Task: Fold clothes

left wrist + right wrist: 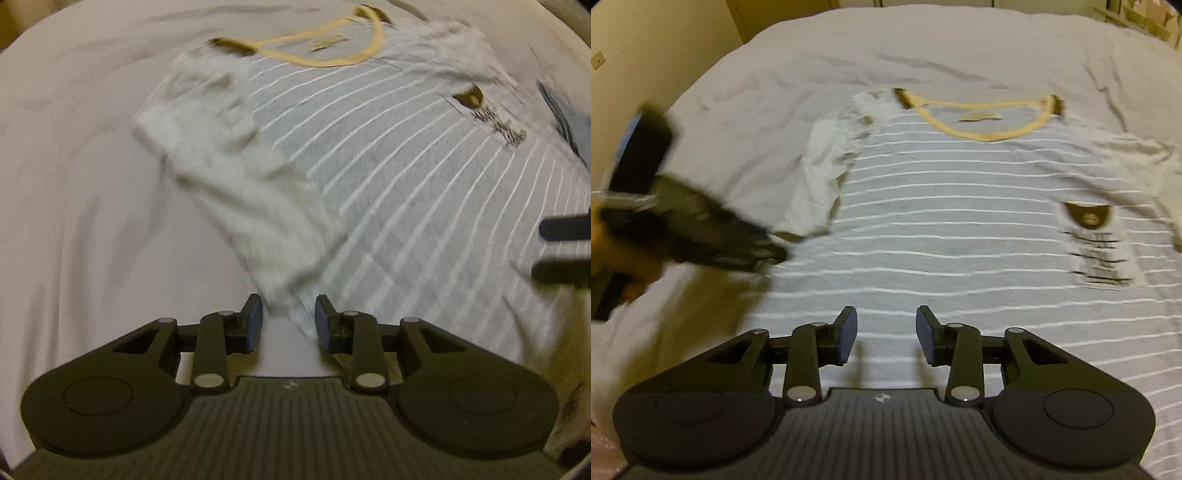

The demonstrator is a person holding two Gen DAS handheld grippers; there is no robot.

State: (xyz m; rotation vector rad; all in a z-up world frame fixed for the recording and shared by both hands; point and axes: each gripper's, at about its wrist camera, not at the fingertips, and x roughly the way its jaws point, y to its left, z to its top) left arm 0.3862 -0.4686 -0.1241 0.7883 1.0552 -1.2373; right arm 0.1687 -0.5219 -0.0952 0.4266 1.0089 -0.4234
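On the bed sheet point(960, 44), I start the side fold: left gripper point(288, 319) half-open around the shirt point(369, 166) sleeve end, right gripper point(886, 334) open, empty; next I must close the left.

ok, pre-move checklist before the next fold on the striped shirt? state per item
1. Striped shirt lies front up on the bed sheet: ok.
2. Body of shirt flat: ok; left sleeve is bunched: not ok.
3. Left gripper has cloth between its fingers, but the jaws stand apart: grip cannot tell.
4. Right gripper open above the lower shirt, holding nothing: ok.
5. Pictures sharp enough to judge edges: not ok, motion blur.
6. Right sleeve spread out: cannot tell, it runs out of view.
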